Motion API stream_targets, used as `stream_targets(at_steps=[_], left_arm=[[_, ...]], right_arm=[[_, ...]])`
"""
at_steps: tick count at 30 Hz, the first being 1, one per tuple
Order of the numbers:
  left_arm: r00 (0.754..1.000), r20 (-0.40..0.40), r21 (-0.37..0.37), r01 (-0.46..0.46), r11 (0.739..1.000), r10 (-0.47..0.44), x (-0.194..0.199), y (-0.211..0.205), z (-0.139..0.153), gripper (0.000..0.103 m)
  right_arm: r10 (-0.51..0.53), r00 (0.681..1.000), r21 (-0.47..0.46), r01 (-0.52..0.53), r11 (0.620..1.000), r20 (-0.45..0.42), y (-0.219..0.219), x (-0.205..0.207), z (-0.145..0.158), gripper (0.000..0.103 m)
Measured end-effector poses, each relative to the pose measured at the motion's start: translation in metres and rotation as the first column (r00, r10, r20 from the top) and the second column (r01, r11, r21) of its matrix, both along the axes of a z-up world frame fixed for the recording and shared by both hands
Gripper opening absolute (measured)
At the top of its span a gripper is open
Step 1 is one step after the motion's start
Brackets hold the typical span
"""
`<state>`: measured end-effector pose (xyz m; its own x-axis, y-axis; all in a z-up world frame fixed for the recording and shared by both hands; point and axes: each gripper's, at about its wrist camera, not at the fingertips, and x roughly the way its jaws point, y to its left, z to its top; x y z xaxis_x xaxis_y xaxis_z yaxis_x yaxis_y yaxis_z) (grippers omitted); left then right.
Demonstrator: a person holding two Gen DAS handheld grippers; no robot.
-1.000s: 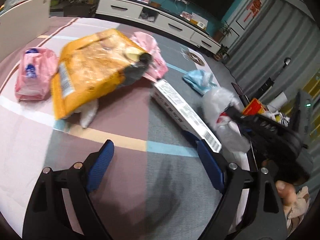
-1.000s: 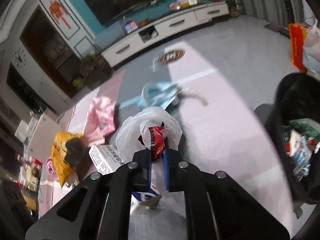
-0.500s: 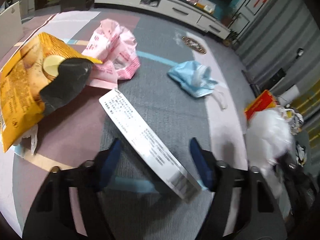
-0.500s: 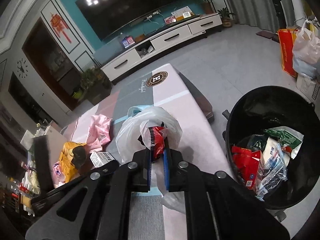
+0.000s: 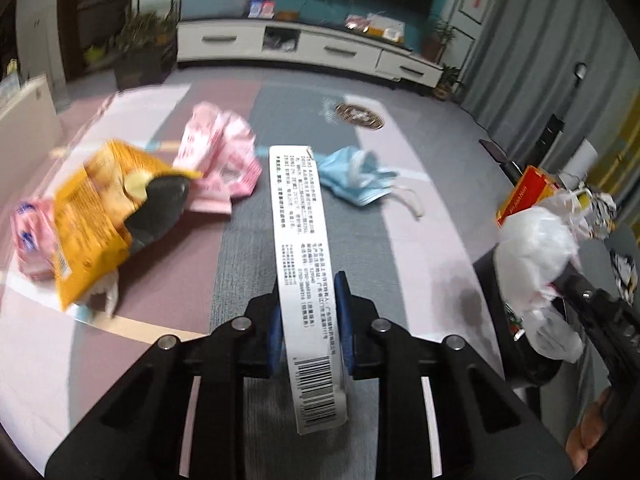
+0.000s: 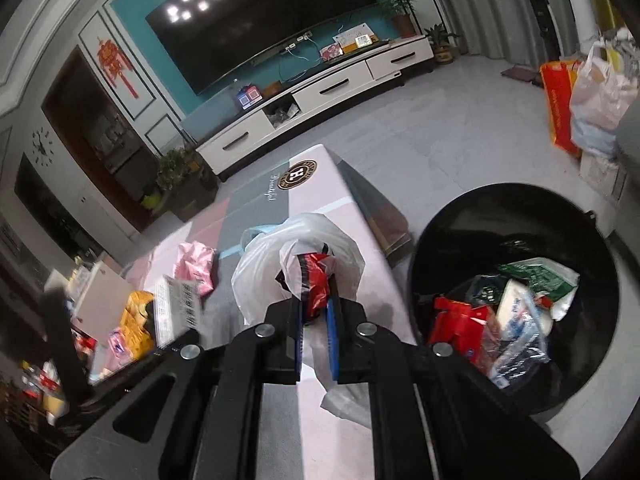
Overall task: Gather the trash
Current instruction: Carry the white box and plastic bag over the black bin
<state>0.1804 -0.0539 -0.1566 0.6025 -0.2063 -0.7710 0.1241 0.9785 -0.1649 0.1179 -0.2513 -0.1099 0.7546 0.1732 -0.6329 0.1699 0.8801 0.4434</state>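
My left gripper (image 5: 308, 322) is shut on a long white box (image 5: 298, 232) with a barcode and holds it above the table. It shows blurred in the right wrist view (image 6: 178, 308). My right gripper (image 6: 316, 328) is shut on a white plastic bag (image 6: 272, 268) with a red wrapper (image 6: 316, 280) inside, held over the table edge left of the black bin (image 6: 516, 216). The bag also shows in the left wrist view (image 5: 536, 248). On the table lie an orange snack bag (image 5: 96, 216), a pink wrapper (image 5: 220, 160), a blue face mask (image 5: 356, 176) and a pink tissue pack (image 5: 28, 236).
The bin holds several wrappers (image 6: 492, 320). The table has a pink and grey cloth (image 5: 432, 240). A red bag (image 6: 558, 100) and white bags (image 6: 600, 96) stand on the floor at right. A white TV cabinet (image 6: 312, 108) lines the far wall.
My left gripper has closed on the white box and lifted it off the table. My right gripper has carried the plastic bag further toward the bin.
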Motion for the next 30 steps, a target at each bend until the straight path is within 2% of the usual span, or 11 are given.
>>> stream_targets(at_steps=[5, 8, 15, 30], left_arm=[[0.996, 0.07, 0.049, 0.055, 0.997, -0.059, -0.022, -0.023, 0.024, 0.024], [0.992, 0.093, 0.065, 0.08, 0.995, -0.086, -0.028, -0.036, 0.033, 0.024], [0.981, 0.127, 0.1, 0.137, 0.985, -0.149, -0.039, -0.067, 0.049, 0.024], [0.948, 0.159, 0.136, 0.256, 0.957, -0.276, -0.054, -0.139, 0.061, 0.025]], right_arm=[[-0.009, 1.0, -0.074, 0.009, 0.997, -0.001, 0.002, -0.015, 0.005, 0.011], [-0.01, 1.0, -0.071, 0.009, 0.997, -0.001, -0.005, -0.02, 0.005, 0.011], [-0.035, 0.999, -0.102, 0.036, 0.994, 0.016, -0.017, -0.033, 0.009, 0.011], [-0.141, 0.99, -0.131, 0.142, 0.981, 0.018, -0.062, -0.057, 0.01, 0.011]])
